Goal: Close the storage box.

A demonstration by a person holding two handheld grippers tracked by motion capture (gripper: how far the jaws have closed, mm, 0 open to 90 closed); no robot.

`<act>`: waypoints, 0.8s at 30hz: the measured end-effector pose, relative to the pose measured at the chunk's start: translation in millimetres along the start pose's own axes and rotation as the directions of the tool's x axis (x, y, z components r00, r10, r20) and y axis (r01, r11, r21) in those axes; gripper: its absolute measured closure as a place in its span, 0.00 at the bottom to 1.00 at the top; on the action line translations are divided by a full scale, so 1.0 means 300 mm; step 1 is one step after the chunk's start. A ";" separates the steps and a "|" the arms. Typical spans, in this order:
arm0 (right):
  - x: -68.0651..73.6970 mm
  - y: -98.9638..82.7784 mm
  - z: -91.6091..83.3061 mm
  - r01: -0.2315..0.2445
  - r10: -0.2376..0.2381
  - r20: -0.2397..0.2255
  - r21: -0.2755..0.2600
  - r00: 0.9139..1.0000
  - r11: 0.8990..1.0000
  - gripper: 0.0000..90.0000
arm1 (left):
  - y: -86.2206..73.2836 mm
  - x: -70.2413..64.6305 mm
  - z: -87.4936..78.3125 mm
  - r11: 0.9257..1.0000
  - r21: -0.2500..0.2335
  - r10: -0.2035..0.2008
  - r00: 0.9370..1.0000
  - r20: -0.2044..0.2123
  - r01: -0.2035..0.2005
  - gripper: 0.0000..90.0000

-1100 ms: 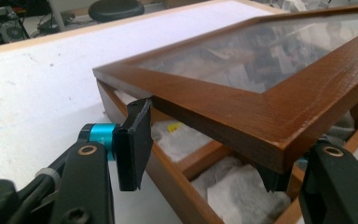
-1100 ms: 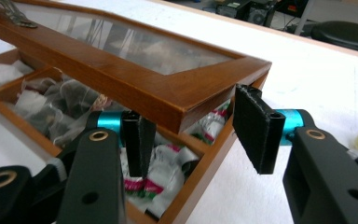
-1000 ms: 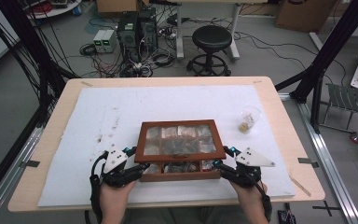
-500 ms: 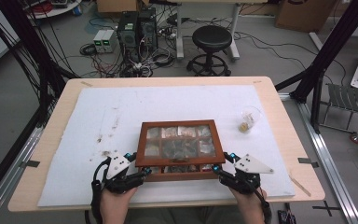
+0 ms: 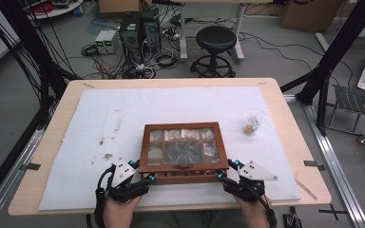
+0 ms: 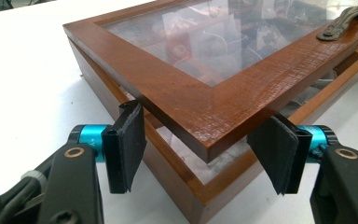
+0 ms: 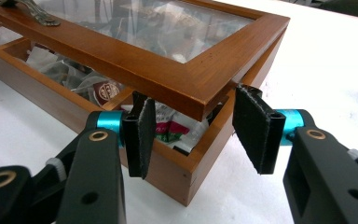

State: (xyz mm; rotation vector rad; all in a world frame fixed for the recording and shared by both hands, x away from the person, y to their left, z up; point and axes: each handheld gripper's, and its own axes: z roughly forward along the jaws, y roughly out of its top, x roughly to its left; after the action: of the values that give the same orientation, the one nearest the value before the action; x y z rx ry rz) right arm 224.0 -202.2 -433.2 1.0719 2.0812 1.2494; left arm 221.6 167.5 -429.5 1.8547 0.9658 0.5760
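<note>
Both grippers, left gripper (image 6: 200,154) just widened and right gripper (image 7: 200,135), straddle the wooden box's (image 5: 184,152) front corners, probably touching nothing; the lid (image 6: 223,93) sits ajar, needing lifting.

A wooden tea box (image 5: 184,153) sits on the white mat near the counter's front edge, squared to it. It is reddish-brown, shallow and rectangular. Its hinged lid (image 6: 223,105) is a wooden frame around a glass pane (image 7: 168,28), with a dark metal handle (image 6: 342,22) on the front rail. The lid stands slightly raised at the front, leaving a gap above the base (image 7: 177,172). Through the glass and the gap show wooden dividers and compartments packed with tea sachets (image 7: 168,127) in clear and printed wrappers.
</note>
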 end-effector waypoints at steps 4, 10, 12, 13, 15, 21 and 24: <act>0.002 -0.010 -0.002 -0.010 0.010 -0.013 0.006 1.000 1.000 0.56 | -0.008 -0.006 0.000 1.000 0.007 0.000 1.000 0.000 0.000 0.39; 0.012 -0.022 -0.005 -0.010 0.010 -0.020 0.005 1.000 1.000 0.56 | -0.016 -0.013 -0.007 1.000 0.000 -0.010 1.000 -0.003 0.010 0.39; 0.011 -0.023 -0.007 -0.013 0.013 -0.023 0.008 1.000 1.000 0.56 | -0.016 -0.017 -0.011 1.000 0.004 -0.009 1.000 -0.009 0.009 0.38; 0.011 -0.024 -0.008 -0.017 0.017 -0.025 0.008 1.000 1.000 0.56 | -0.018 -0.018 -0.013 1.000 0.004 -0.011 1.000 -0.008 0.011 0.38; 0.011 -0.024 -0.009 -0.021 0.022 -0.027 0.010 0.999 1.000 0.56 | -0.018 -0.019 -0.015 1.000 0.005 -0.010 1.000 -0.008 0.010 0.38; 0.011 -0.033 -0.007 -0.024 0.025 -0.034 0.023 0.999 0.999 0.55 | -0.023 -0.022 -0.014 1.000 0.026 -0.016 1.000 -0.003 0.016 0.37; 0.011 -0.036 -0.006 -0.024 0.025 -0.035 0.024 0.999 0.999 0.55 | -0.027 -0.024 -0.014 0.999 0.031 -0.014 1.000 -0.006 0.014 0.37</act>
State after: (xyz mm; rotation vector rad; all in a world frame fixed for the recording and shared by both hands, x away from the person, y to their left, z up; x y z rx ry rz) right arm 216.7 -203.5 -442.0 1.0963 2.1201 1.2671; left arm 211.3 165.8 -434.7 1.8736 0.9957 0.5606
